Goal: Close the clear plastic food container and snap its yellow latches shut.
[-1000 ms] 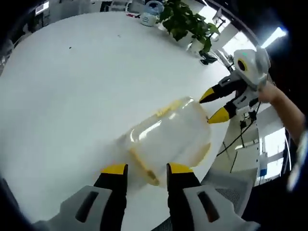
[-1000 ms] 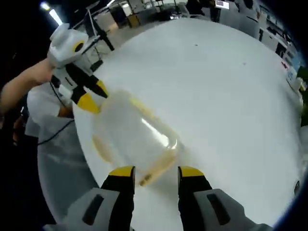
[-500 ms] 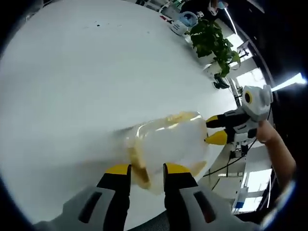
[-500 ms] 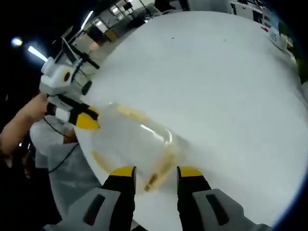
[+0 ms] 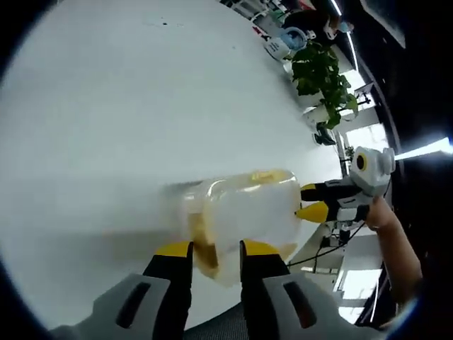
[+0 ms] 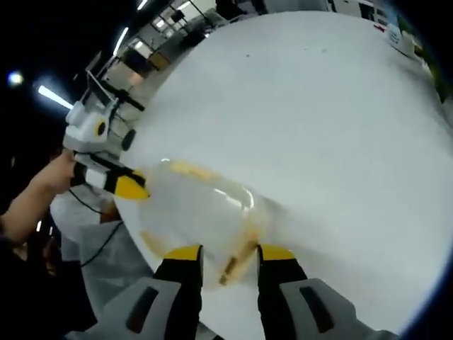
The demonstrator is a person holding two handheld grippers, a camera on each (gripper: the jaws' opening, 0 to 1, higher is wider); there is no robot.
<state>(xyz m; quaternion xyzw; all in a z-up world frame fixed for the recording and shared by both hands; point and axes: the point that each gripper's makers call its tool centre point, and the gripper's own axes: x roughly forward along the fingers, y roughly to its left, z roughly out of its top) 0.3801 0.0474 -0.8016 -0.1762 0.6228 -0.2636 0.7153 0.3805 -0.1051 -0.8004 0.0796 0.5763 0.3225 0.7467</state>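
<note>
Item: clear plastic food container (image 5: 244,212), lying near the edge of the white table (image 5: 106,120), lid apparently seated on the body.

Position: you hold it between your two tools, one at each short end. In the left gripper view the left gripper (image 5: 214,249) straddles the near end, where a yellow latch (image 5: 202,244) sits between its tips; the right gripper (image 5: 306,201) meets the far end. In the right gripper view the right gripper (image 6: 228,251) brackets the other yellow latch (image 6: 237,258), and the left gripper (image 6: 129,185) touches the opposite end.

Tool state: both pairs of jaws stand parted to either side of a latch. Whether they press or merely frame it, you cannot tell.

Progress: closing looks done. Latching is the step in hand; whether either end latch has clicked home cannot be read. Faint yellow strips along the long sides may be further latches, state unclear.

Markings: no brand, label or writing legible on the container or table.

Background: potted plant (image 5: 318,74) at the far side.
</note>
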